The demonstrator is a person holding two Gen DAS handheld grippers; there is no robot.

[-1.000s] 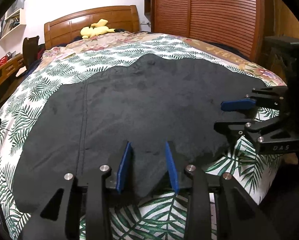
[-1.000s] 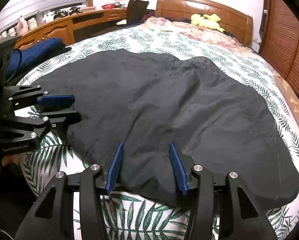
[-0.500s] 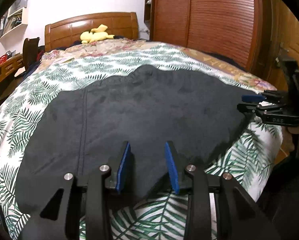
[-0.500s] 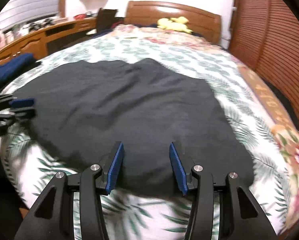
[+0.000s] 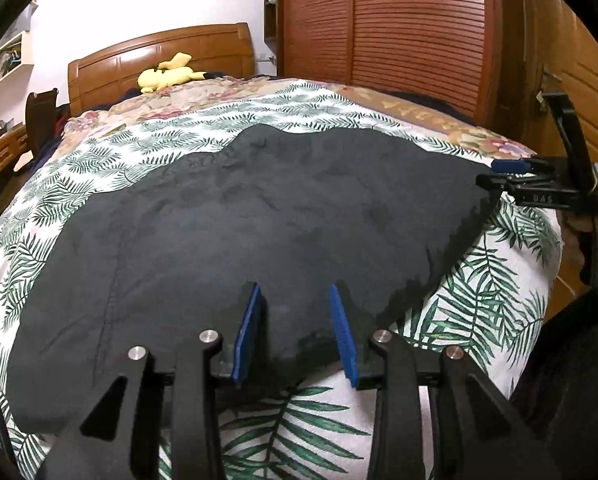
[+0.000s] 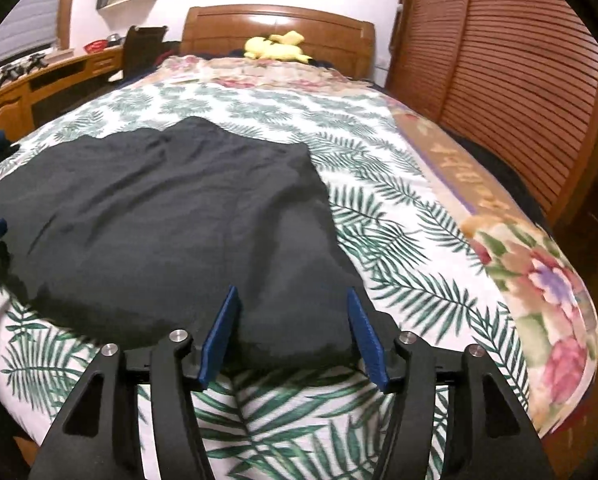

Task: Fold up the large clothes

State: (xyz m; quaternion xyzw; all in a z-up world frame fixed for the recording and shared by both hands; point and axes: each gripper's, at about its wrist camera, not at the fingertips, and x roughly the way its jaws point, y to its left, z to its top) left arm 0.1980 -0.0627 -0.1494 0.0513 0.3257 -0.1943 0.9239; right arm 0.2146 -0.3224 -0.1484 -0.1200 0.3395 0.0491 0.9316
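While the dark garment (image 5: 227, 224) lies spread flat across the leaf-print bed (image 5: 479, 292), its near hem toward me, I treat this step as taking hold of the near edge. Left side first: my left claw (image 5: 295, 332) hovers at the hem with its jaws narrowly parted; cloth shows in the gap, but I cannot tell that the pads press on it, so I count it as unheld. Farther right, my right claw (image 6: 293, 336) sits over the garment's near right corner (image 6: 299, 332) with its jaws opening wide, fabric beneath them and nothing gripped. To do this well, I judge both claws should take the hem at matching depth, catching every layer. The grips should sit far enough apart to keep the edge taut. An uneven hold would likely skew the fold line.
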